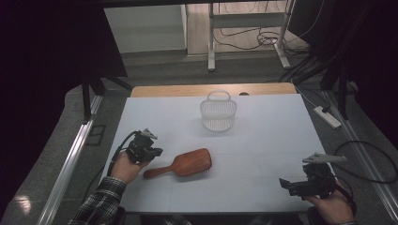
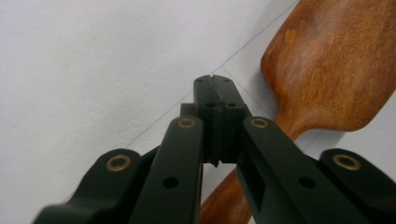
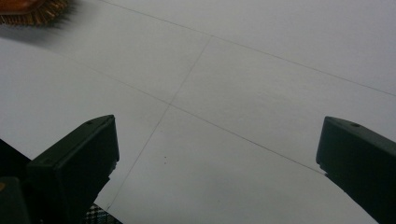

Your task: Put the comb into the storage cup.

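- Left gripper [image 1: 149, 151], jaws pressed together and empty, hovers near the table's [image 1: 263, 140] left edge, just beside the hairbrush handle.
- Wooden hairbrush [image 1: 185, 164] lies bristles-down toward the near edge; it looks stiff, light and smooth, so the narrow handle seems the best hold.
- White basket [image 1: 218, 114] stands towards the far edge.
- Right gripper [image 1: 300, 185], jaws wide, sits at the near right corner.

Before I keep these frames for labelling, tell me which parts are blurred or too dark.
High view: the room around the table is very dark, yet the hairbrush and basket read clearly. Left gripper view: the near fingers are soft. Right gripper view: the brush bristles at the top left are blurred.
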Demonstrator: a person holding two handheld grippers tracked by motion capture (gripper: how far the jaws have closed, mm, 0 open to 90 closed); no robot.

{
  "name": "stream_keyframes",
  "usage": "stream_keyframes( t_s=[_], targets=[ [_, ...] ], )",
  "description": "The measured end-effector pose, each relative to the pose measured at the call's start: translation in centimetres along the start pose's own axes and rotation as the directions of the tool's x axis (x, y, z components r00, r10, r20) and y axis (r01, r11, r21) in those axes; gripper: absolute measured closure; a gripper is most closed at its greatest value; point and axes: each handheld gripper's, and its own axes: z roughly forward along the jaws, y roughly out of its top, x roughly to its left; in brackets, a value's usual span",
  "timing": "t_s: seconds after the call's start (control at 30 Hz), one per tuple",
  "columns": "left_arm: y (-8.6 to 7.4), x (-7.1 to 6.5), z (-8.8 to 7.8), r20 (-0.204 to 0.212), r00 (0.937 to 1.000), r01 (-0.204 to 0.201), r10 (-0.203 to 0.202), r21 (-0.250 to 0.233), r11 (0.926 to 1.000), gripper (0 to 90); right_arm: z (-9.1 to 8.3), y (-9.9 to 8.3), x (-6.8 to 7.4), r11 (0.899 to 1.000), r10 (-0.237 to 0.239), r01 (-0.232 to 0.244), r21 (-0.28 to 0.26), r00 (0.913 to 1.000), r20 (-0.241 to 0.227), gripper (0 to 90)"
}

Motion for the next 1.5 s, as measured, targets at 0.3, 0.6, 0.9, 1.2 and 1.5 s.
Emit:
stream_keyframes(
  t_s=[0.3, 0.6, 0.9, 1.2, 1.5],
  targets=[
    [-0.8, 0.0, 1.5, -0.006, 0.9999, -0.009, 0.009, 0.065, 0.9979, 89.2, 0.0, 0.0, 0.0, 1.0, -0.004, 0.004, -0.001, 1.0, -0.002, 0.0],
    [-1.5, -0.2, 1.9, -0.002, 0.9998, -0.019, 0.02, 0.116, 0.993, 89.3, -0.1, 0.0, 0.0, 1.0, -0.008, 0.008, -0.003, 1.0, -0.004, 0.0],
    [-1.9, -0.5, 2.2, 0.029, 0.9994, -0.025, 0.021, 0.16, 0.9867, 89.3, 0.0, 0.0, 0.1, 1.0, -0.013, 0.013, -0.002, 0.9999, -0.003, 0.0],
    [-2.1, -1.8, 2.1, 0.031, 0.9978, -0.063, 0.058, 0.204, 0.9769, 89.4, 0.0, 0.0, 0.1, 1.0, -0.015, 0.015, -0.002, 0.9999, -0.002, 0.0],
    [-2.4, -3.1, 2.0, 0.055, 0.996, -0.082, 0.071, 0.23, 0.9698, 89.3, 0.0, 0.1, 0.1, 1.0, -0.015, 0.015, 0.001, 0.9999, -0.001, 0.0]
  ],
)
